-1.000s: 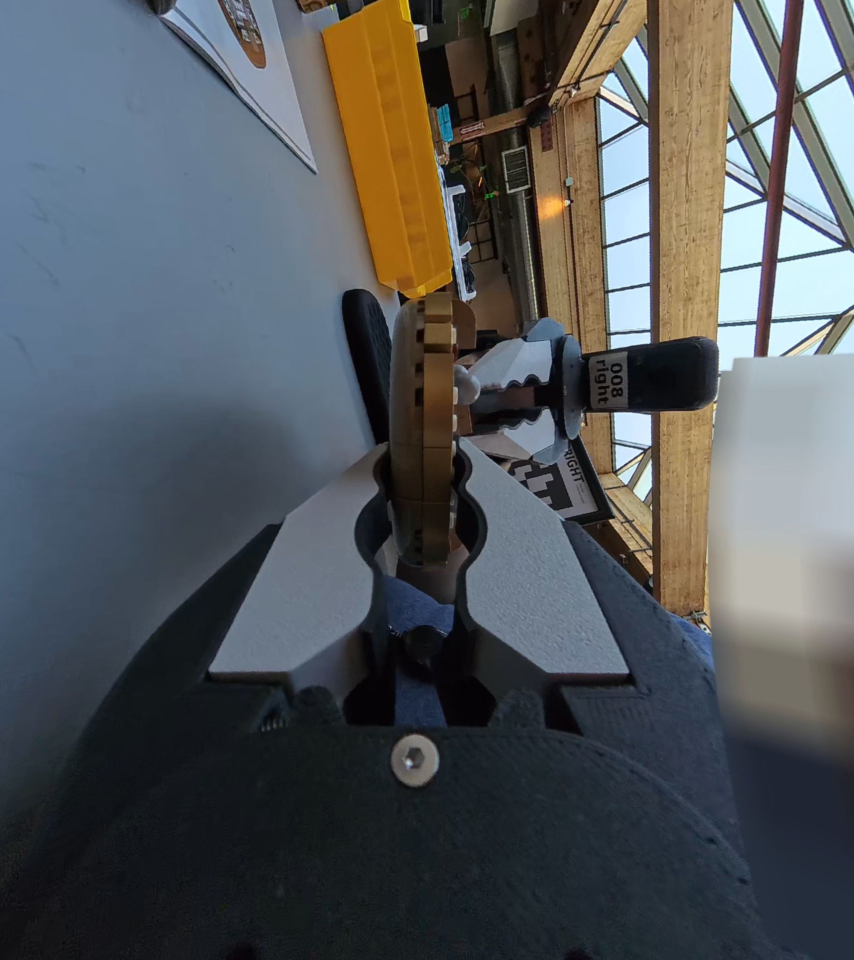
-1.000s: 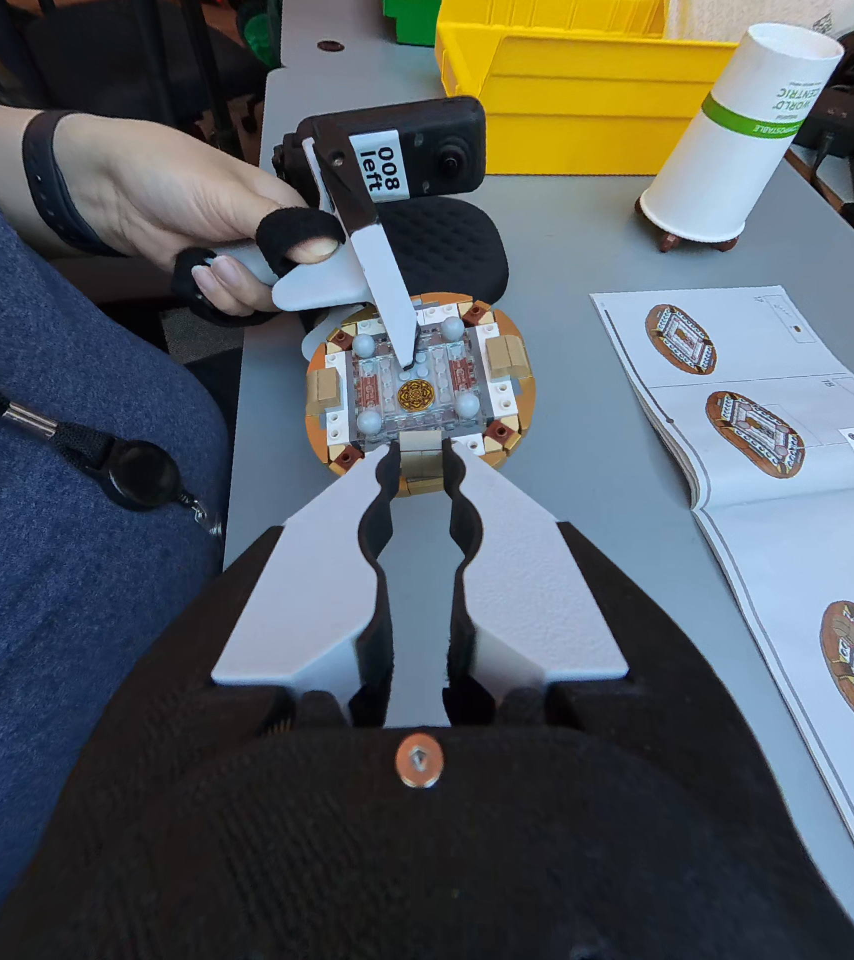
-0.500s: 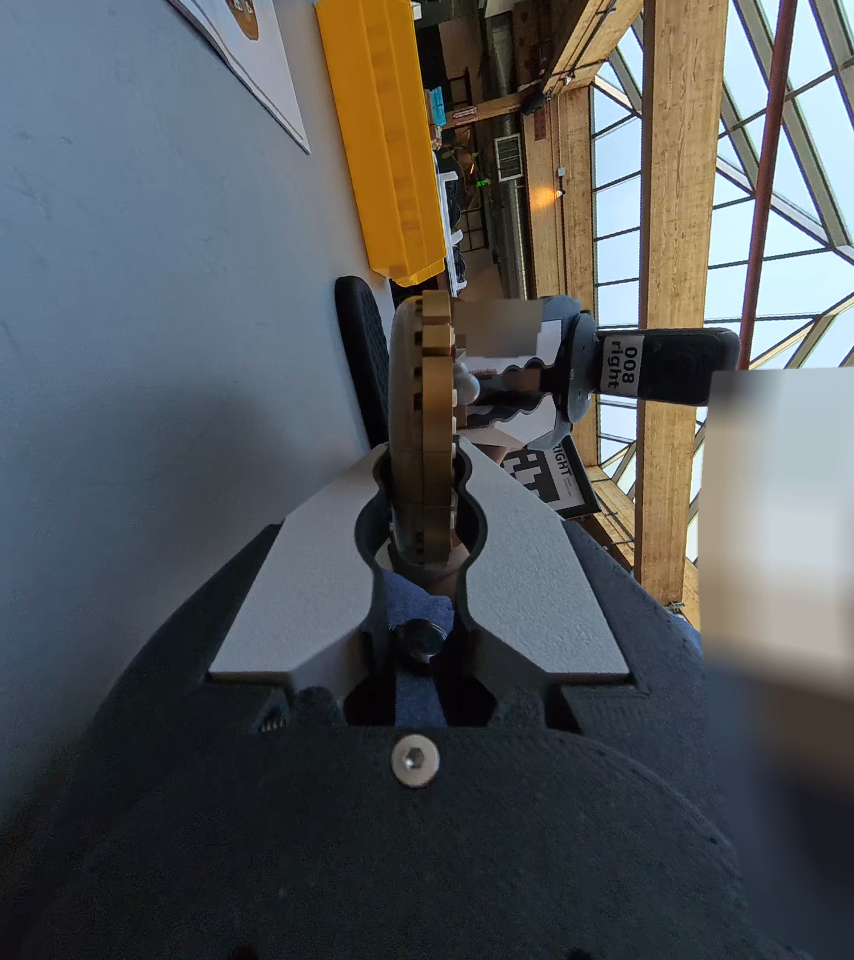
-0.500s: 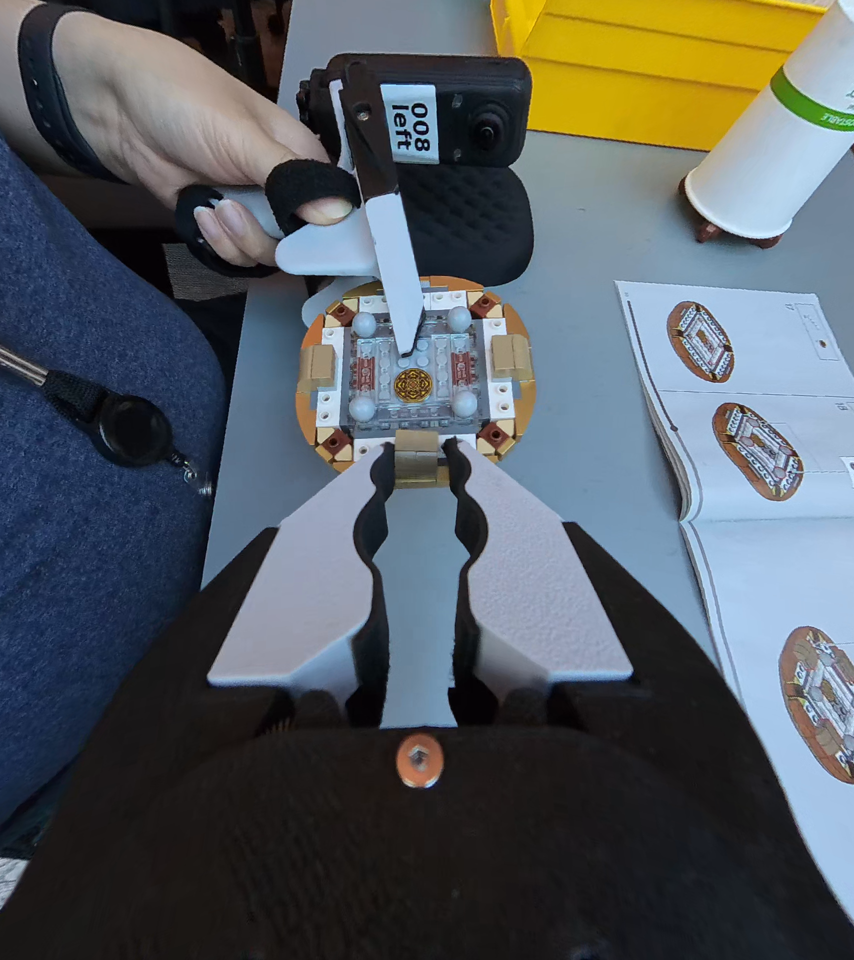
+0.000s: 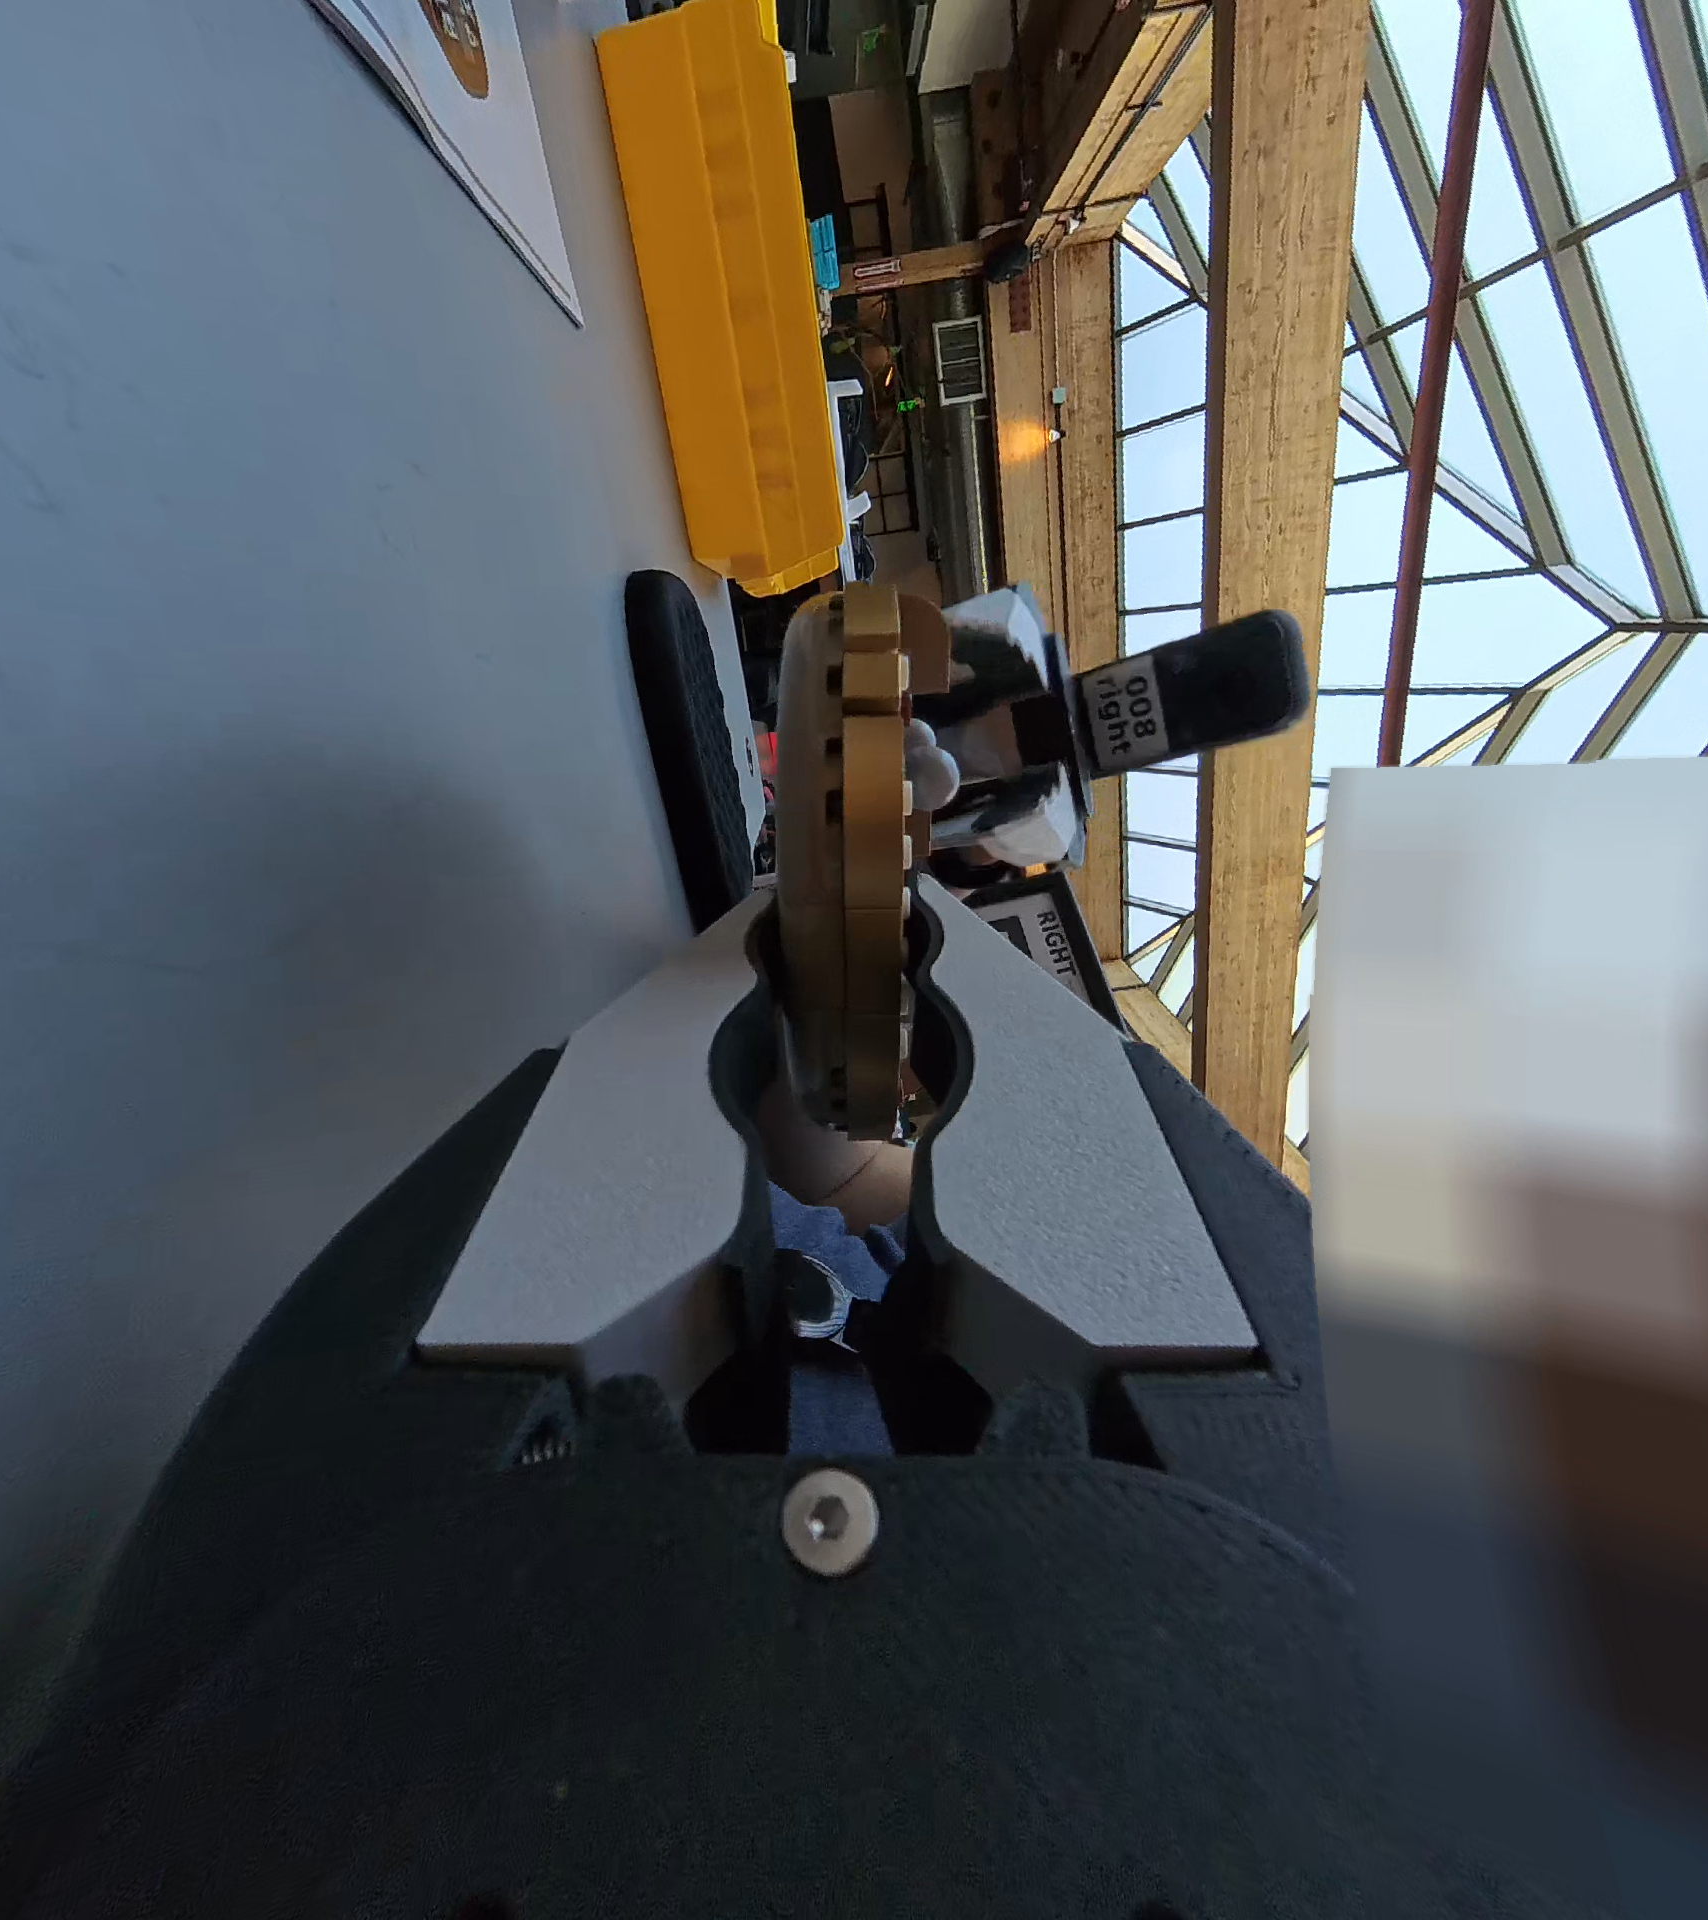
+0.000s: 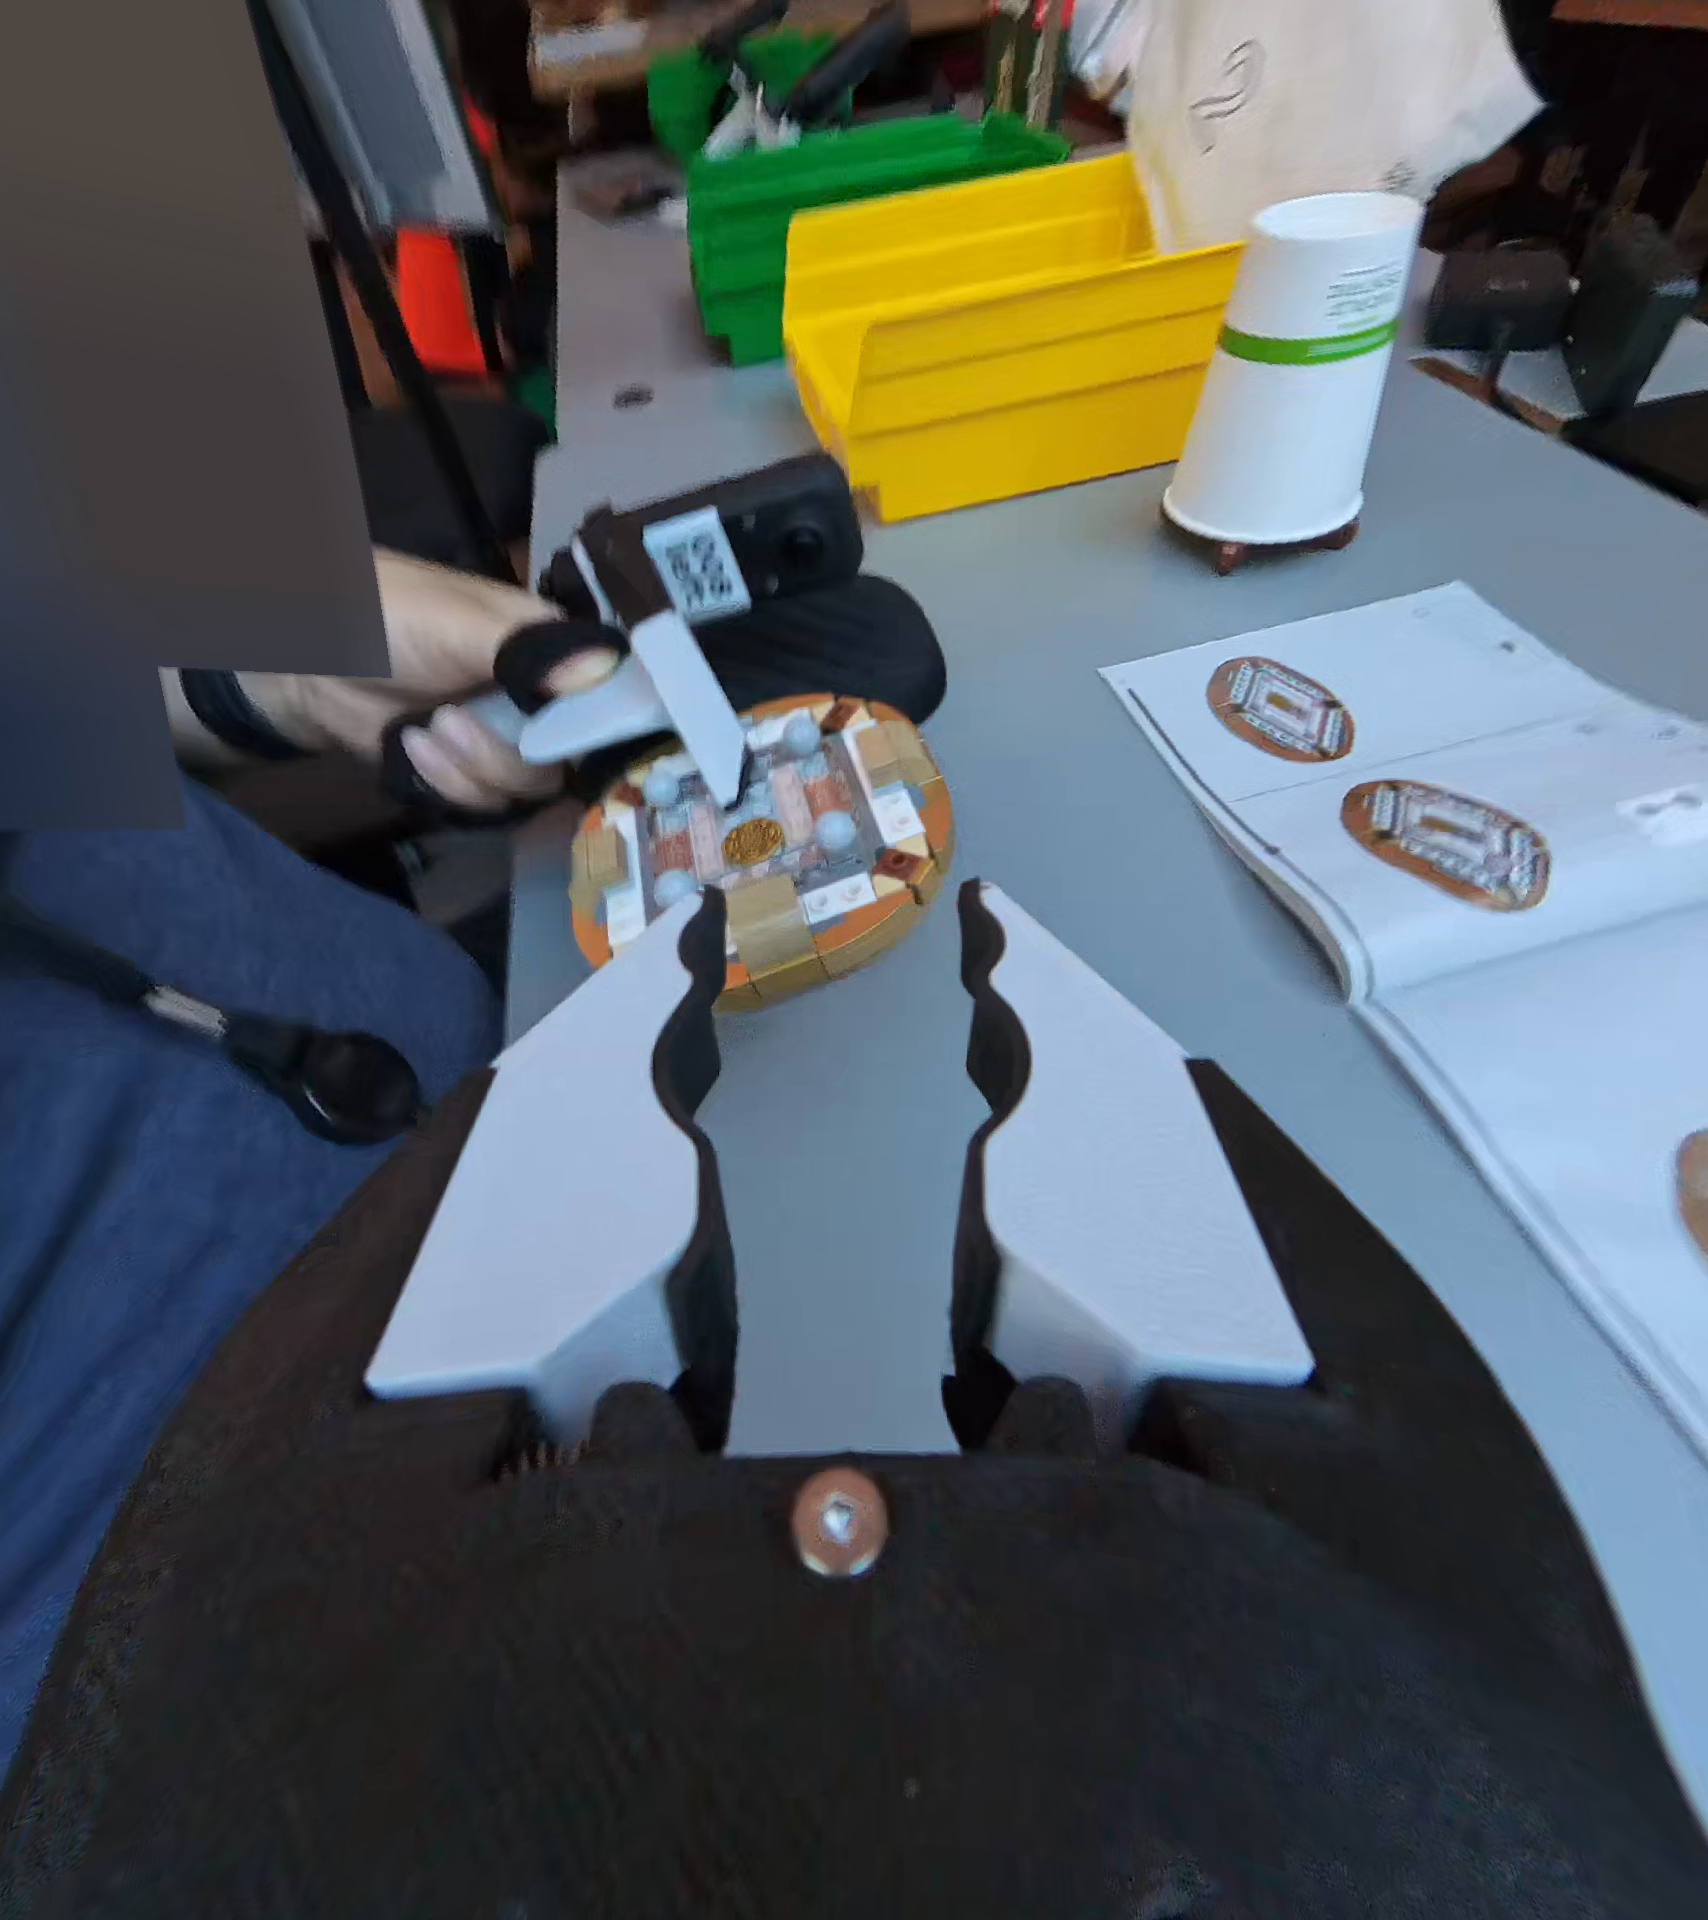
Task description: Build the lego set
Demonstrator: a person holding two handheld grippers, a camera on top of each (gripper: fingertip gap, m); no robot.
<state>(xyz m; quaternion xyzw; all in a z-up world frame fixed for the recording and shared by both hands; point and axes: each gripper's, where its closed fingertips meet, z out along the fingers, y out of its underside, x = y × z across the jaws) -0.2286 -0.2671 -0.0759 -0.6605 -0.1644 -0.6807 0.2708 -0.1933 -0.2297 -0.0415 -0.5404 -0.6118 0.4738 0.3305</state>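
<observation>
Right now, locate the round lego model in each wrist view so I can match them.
Left wrist view: lego model at centre, edge-on, clamped in the left gripper.
Right wrist view: centre-left, face-up, left gripper on it.
Shared landmark: yellow bin.

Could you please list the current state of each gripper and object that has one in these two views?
left gripper: shut on the round lego model.
right gripper: open, holding nothing.
round lego model: held at its edge, partly built.
instruction booklet: lying open.
paper cup: upside down.
yellow bin: upright, contents not visible.
</observation>
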